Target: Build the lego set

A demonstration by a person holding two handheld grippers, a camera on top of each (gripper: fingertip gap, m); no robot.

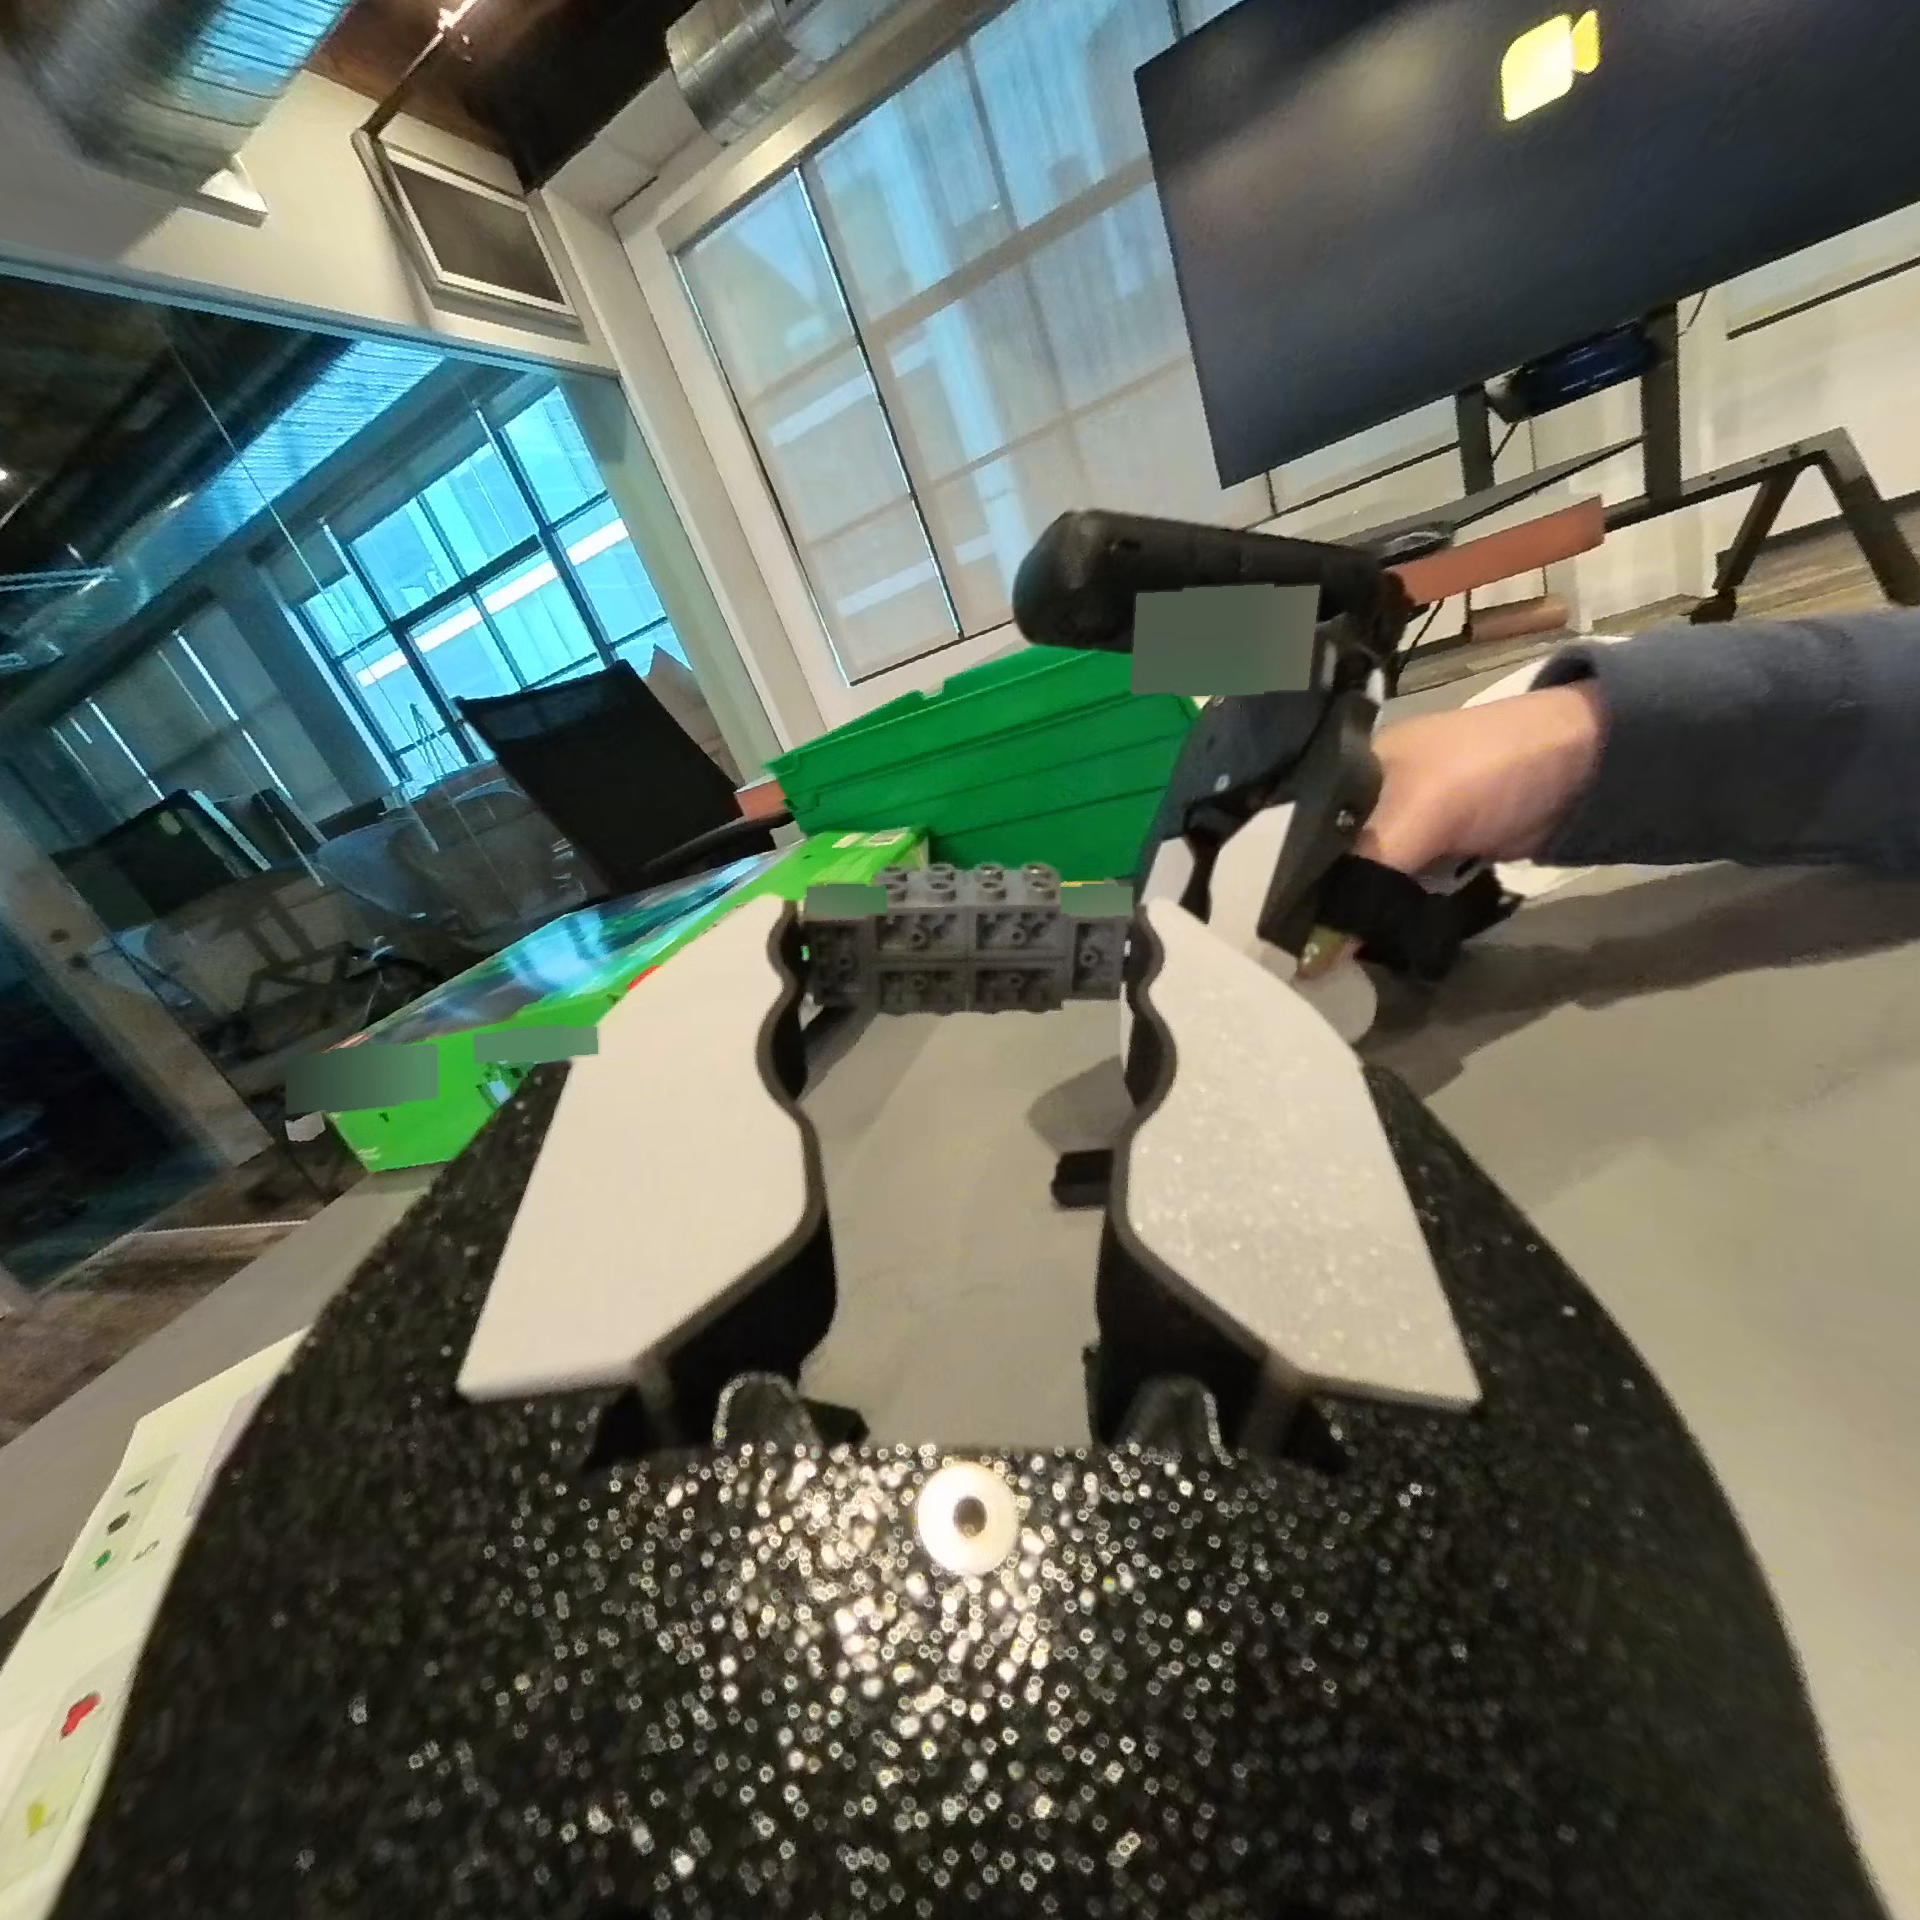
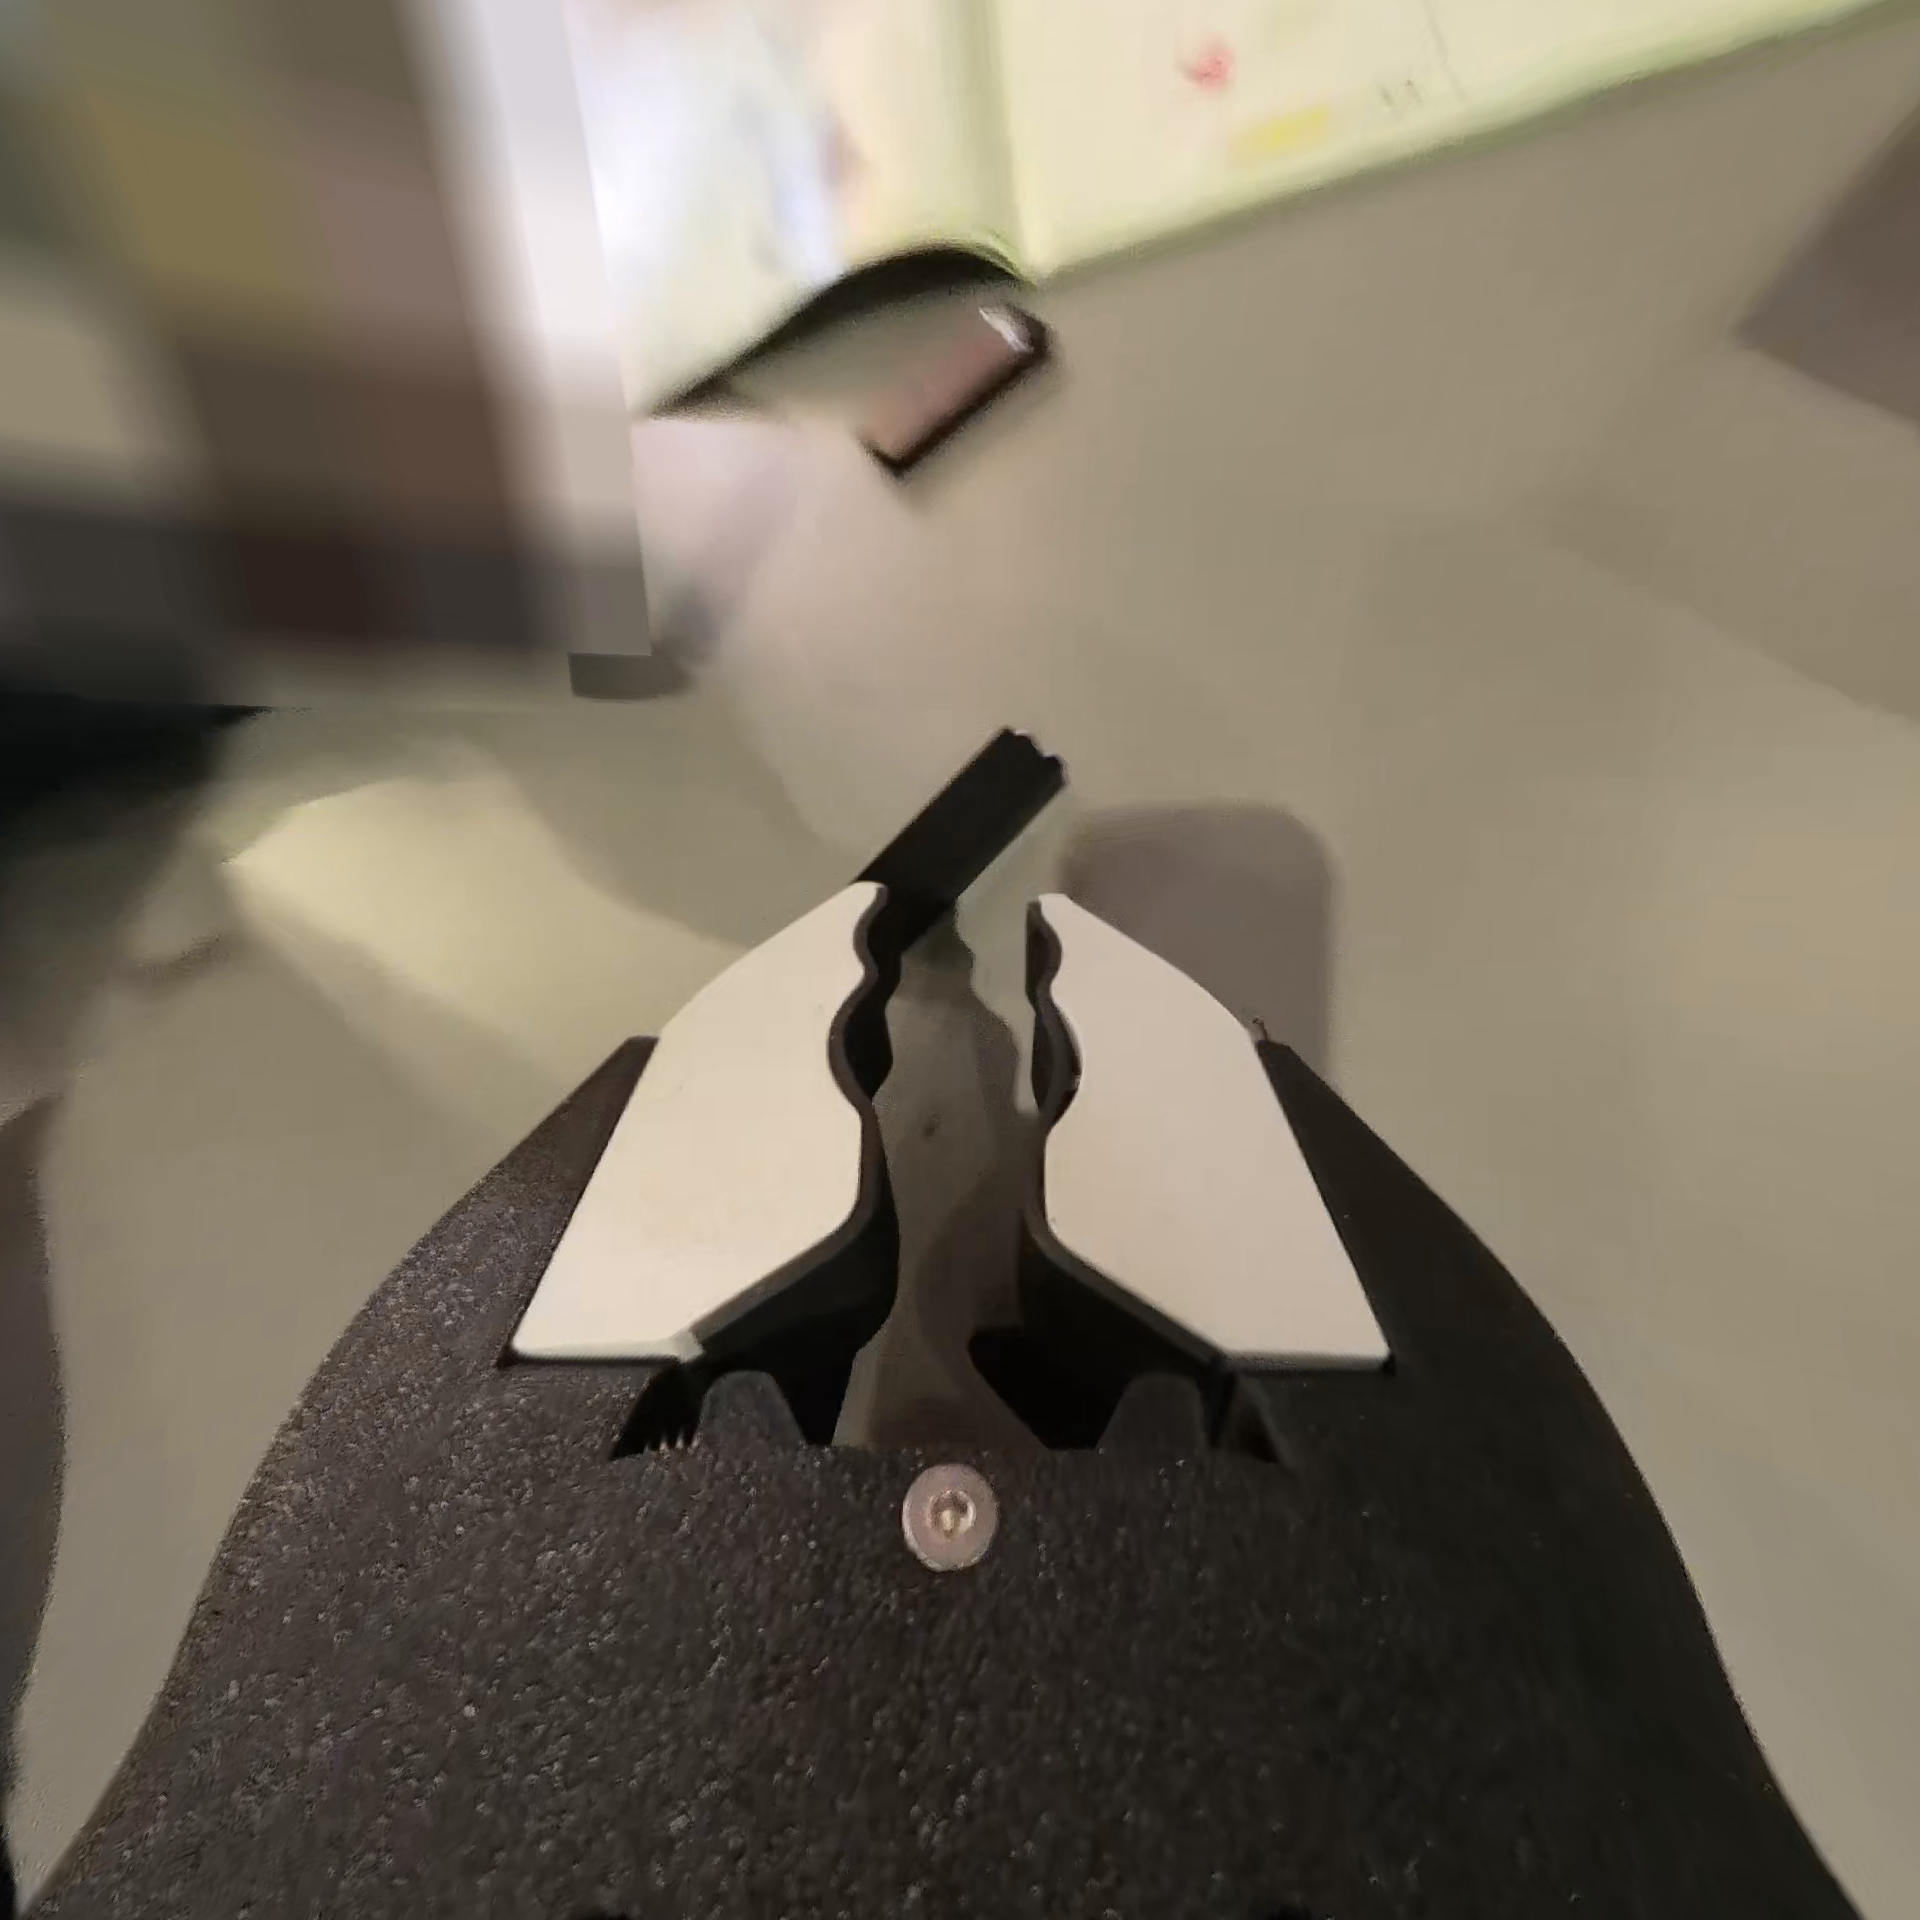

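Note:
My left gripper (image 1: 961, 951) is shut on a dark grey lego assembly (image 1: 966, 935), held by its two ends between the fingertips, studs up, above the grey table (image 1: 1558, 1195). My right gripper (image 2: 956, 914) is open with a narrow gap, tips down at the table. A long black lego piece (image 2: 977, 821) lies on the table just ahead, one end by the left fingertip (image 2: 862, 914), not clamped. The right gripper also shows in the left wrist view (image 1: 1320, 956), held by a hand at the right. The right wrist view is blurred.
An open instruction booklet (image 2: 1247, 135) lies beyond the black piece, with a flat dark piece (image 2: 956, 400) beside it. A green lego box (image 1: 582, 987) and a green bin (image 1: 987, 769) stand behind the assembly. A small black piece (image 1: 1086, 1179) lies under my left fingers.

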